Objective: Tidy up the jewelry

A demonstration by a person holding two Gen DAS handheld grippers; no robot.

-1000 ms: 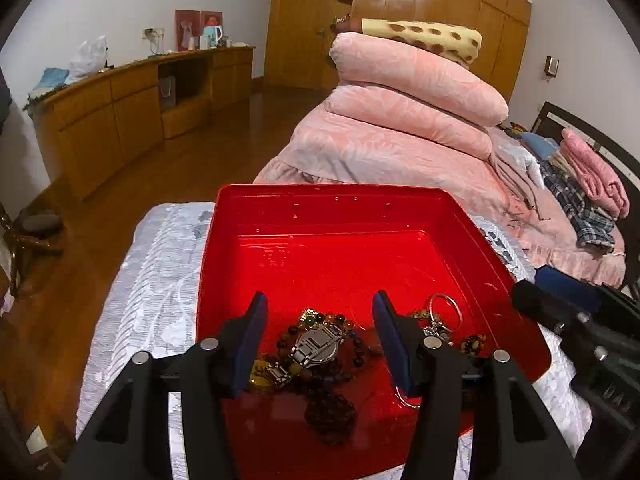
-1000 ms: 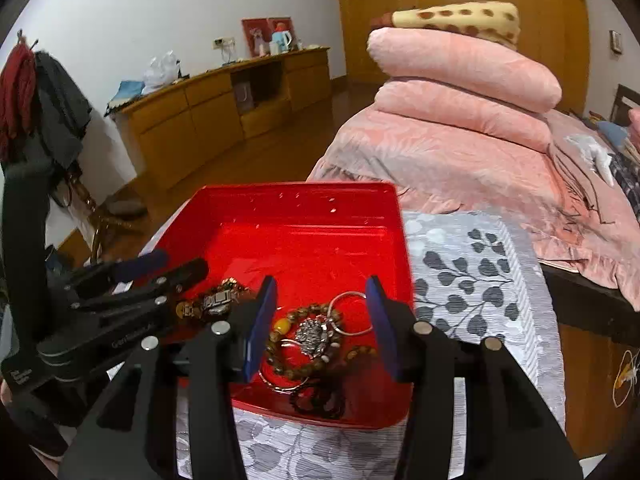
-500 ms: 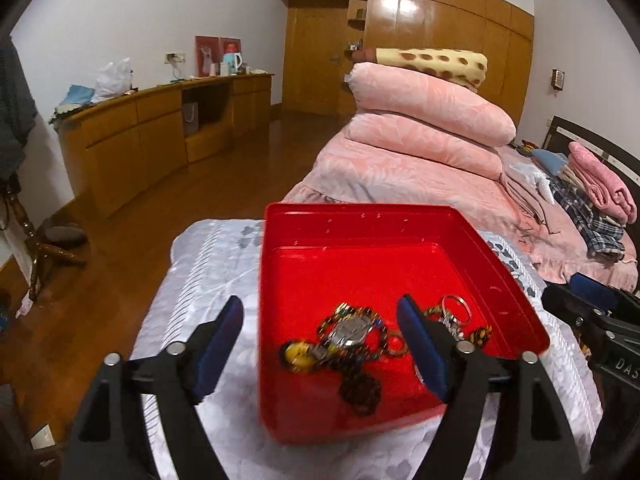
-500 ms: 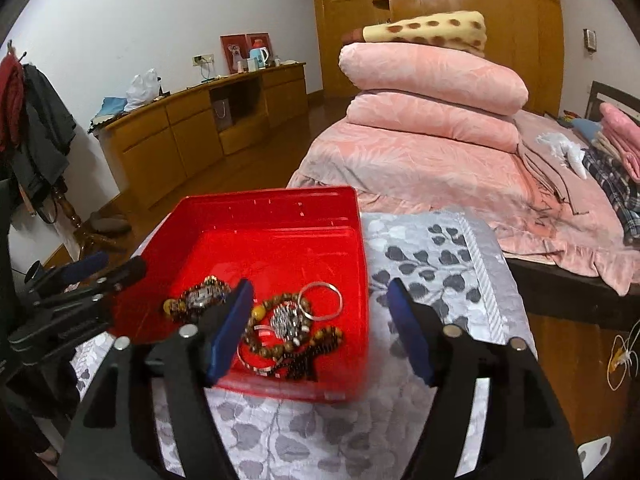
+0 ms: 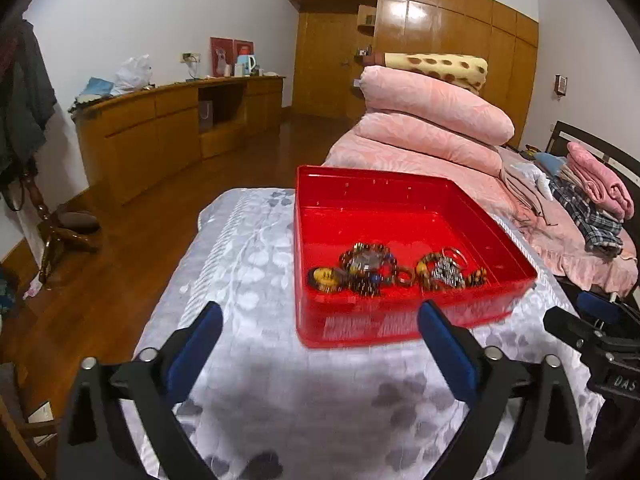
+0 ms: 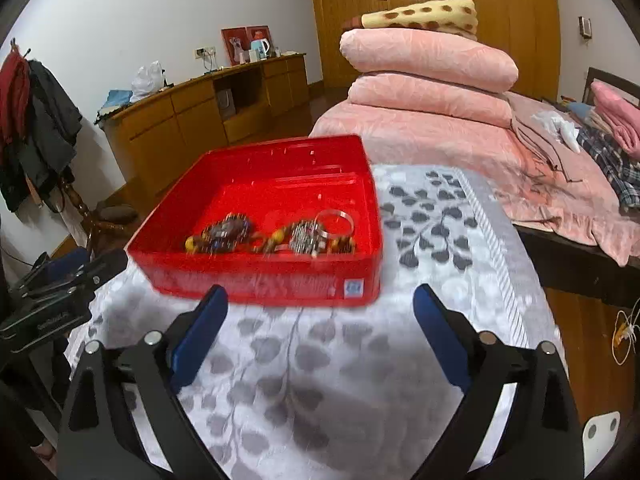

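Observation:
A red plastic tray (image 5: 400, 184) (image 6: 260, 276) stands on a small table with a grey leaf-patterned cloth (image 5: 248, 264) (image 6: 448, 240). A pile of jewelry lies in its near part: beaded bracelets and a watch (image 5: 368, 266) (image 6: 226, 234), and a silver piece with a metal ring (image 5: 446, 268) (image 6: 320, 232). My left gripper (image 5: 318, 338) is open and empty, in front of the tray's near wall. My right gripper (image 6: 320, 324) is open and empty, also short of the tray. Each gripper shows at the edge of the other's view.
A bed with stacked pink quilts (image 5: 432, 116) (image 6: 428, 68) lies behind and to the right. A wooden sideboard (image 5: 168, 128) runs along the left wall. A coat stand (image 6: 36, 120) is at the far left. Wooden floor surrounds the table.
Both grippers have pulled back from over the jewelry to in front of the tray, and both have opened wider. The jewelry stays in the tray.

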